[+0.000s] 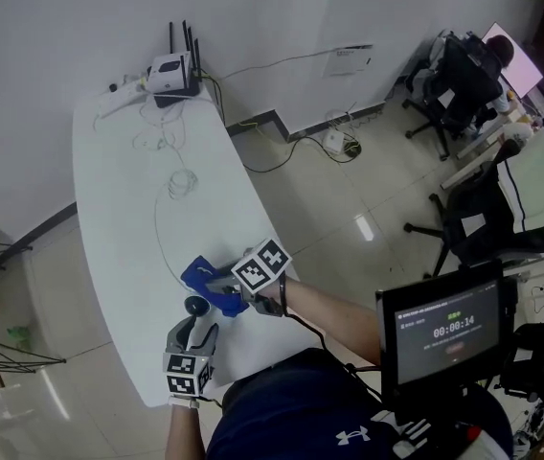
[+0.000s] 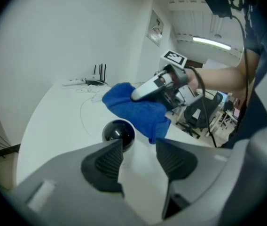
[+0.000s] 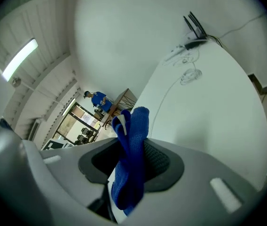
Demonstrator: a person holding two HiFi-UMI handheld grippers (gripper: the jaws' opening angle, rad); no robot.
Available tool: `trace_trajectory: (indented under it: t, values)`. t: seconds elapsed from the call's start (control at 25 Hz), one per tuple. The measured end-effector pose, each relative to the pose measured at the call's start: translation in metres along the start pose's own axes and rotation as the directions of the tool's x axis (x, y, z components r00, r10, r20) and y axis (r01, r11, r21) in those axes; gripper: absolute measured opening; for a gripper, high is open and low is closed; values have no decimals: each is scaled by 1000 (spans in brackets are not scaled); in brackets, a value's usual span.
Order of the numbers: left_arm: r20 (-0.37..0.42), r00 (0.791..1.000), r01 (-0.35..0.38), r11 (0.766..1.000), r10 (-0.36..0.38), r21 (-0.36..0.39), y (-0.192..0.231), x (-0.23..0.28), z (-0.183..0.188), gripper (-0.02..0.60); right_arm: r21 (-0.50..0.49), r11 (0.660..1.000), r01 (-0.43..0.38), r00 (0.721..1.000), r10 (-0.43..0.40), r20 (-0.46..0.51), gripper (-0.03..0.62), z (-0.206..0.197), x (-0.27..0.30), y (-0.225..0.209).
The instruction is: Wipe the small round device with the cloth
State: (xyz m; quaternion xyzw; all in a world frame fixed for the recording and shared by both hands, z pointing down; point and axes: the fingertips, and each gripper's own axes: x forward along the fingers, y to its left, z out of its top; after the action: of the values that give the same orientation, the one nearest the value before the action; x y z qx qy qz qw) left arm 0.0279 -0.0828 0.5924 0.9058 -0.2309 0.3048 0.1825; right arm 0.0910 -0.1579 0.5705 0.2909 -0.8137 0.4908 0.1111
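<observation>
The small round device [image 1: 195,306], a glossy black dome on a white body, stands near the front edge of the white table [image 1: 119,209]. My left gripper [image 1: 198,326] comes up from below and is shut on its lower part; in the left gripper view the device's dome [image 2: 118,132] shows at the left jaw's tip of my left gripper [image 2: 139,149]. My right gripper [image 1: 216,286] is shut on a blue cloth [image 1: 207,278], which hangs just above and to the right of the device. The cloth [image 3: 136,126] is pinched upright in my right gripper [image 3: 129,166]. The cloth [image 2: 136,108] touches or nearly touches the dome.
A router [image 1: 174,73] with antennas sits at the table's far end, and a thin white cable [image 1: 181,182] coils along the tabletop toward the device. A screen with a timer [image 1: 449,333] is at my right. Office chairs [image 1: 464,218] stand on the floor to the right.
</observation>
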Motion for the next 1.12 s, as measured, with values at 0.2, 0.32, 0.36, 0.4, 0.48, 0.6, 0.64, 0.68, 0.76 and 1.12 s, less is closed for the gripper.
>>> trace_trajectory:
  t: [0.2, 0.32, 0.36, 0.4, 0.48, 0.6, 0.64, 0.68, 0.76, 1.12]
  values:
    - [6, 1000, 5, 1000, -5, -29, 12, -4, 0, 216, 76, 996, 37, 994, -29, -101, 144, -21, 24, -44]
    - [11, 1000, -2, 999, 3, -47, 16, -4, -3, 210, 65, 995, 78, 983, -66, -171, 144, -42, 44, -61]
    - [11, 1000, -2, 999, 2, -51, 16, -4, -3, 210, 58, 994, 96, 980, -84, -181, 144, -47, 48, -65]
    - [9, 1000, 1, 998, -1, -56, 15, -4, -3, 211, 57, 992, 112, 978, -100, -184, 144, -49, 51, -69]
    - [9, 1000, 8, 998, -8, -62, 14, -4, -4, 212, 63, 988, 141, 975, -127, -180, 144, -51, 54, -72]
    - [4, 1000, 22, 997, -22, -75, 11, -4, -2, 212, 56, 983, 175, 974, -165, -157, 144, -49, 50, -72]
    - [4, 1000, 23, 997, -23, -79, 11, -4, -2, 212, 51, 982, 181, 975, -172, -141, 144, -47, 47, -70]
    - [5, 1000, 23, 996, -23, -83, 12, -5, -1, 212, 46, 982, 184, 977, -177, -122, 144, -44, 43, -67]
    - [5, 1000, 25, 996, -24, -83, 12, -5, -1, 212, 16, 983, 184, 980, -183, -81, 144, -35, 34, -58]
    - [52, 999, -8, 996, 3, 94, -15, 16, 26, 212, -336, 931, 142, 990, -140, 31, 144, -6, -50, 28]
